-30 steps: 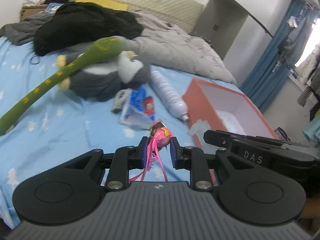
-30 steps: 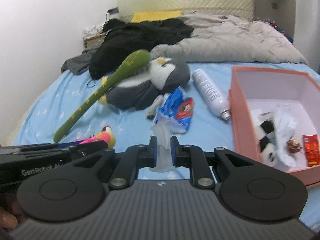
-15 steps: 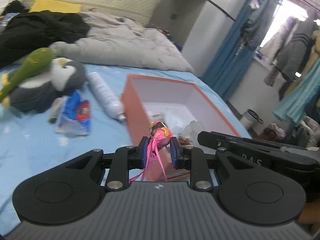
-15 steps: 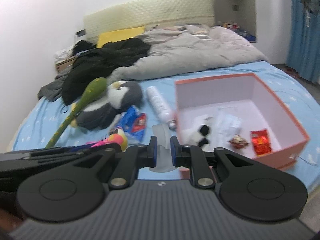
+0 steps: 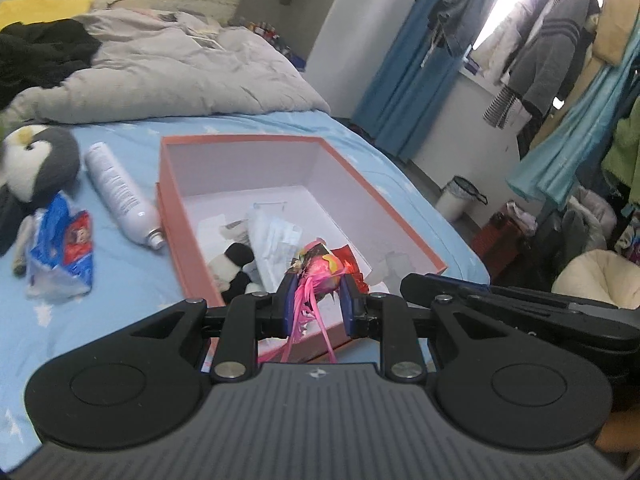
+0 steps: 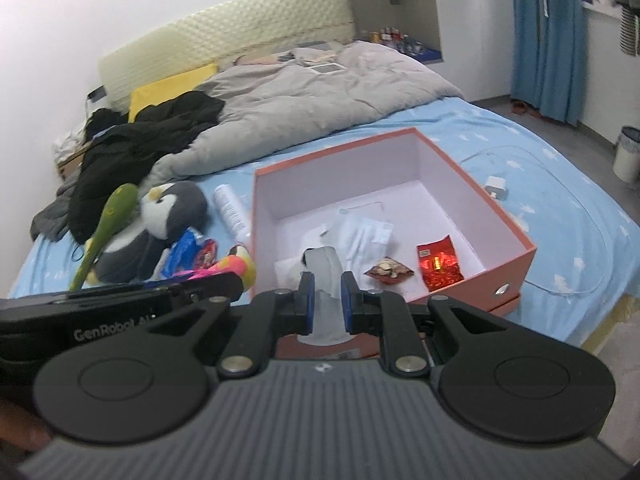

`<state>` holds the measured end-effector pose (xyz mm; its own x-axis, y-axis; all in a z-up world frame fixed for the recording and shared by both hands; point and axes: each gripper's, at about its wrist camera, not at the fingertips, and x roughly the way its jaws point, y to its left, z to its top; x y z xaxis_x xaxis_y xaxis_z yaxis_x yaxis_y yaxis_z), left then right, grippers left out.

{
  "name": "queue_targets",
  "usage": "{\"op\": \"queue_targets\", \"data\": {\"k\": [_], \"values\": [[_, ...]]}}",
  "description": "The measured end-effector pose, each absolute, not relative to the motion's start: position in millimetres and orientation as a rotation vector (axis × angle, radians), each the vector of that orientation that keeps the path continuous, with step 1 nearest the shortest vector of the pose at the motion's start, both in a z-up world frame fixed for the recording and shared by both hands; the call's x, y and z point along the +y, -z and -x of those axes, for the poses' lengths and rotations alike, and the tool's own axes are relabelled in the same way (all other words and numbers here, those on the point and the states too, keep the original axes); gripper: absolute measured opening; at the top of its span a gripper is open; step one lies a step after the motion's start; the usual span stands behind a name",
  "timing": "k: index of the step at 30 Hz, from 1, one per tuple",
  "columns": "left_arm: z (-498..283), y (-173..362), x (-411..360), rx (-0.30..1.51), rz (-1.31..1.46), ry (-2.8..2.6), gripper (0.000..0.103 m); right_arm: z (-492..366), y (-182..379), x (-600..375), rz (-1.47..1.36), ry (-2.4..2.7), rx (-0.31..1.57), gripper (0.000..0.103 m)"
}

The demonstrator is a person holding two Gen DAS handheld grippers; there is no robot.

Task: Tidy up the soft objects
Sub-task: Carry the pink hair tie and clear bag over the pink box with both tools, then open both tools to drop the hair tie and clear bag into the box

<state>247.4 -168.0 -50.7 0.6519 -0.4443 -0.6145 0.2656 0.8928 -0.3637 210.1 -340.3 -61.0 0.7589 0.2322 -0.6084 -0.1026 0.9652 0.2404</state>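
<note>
Ahead of and below the left gripper the orange box stands open-topped; its far half is bare floor, its near half crowded with a panda toy, white packets and red wrappers. Left of it, the white spray can, blue packet and penguin plush block the bed.

bed, blue sheet | on it: orange box, penguin plush, white bottle, grey duvet
</note>
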Motion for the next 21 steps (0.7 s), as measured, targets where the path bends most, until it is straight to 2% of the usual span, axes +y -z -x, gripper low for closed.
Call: {"op": "queue_targets", "data": {"k": [11,21], "values": [[-354,89,-194,0.861,0.217,0.450,0.027,-287,84,-367,-0.229,-0.115,0.754,0.018],[-428,129,-210,0.932,0.187,0.442,0.027,-354,129,-391,-0.263,-0.085,0.863,0.018]]}}
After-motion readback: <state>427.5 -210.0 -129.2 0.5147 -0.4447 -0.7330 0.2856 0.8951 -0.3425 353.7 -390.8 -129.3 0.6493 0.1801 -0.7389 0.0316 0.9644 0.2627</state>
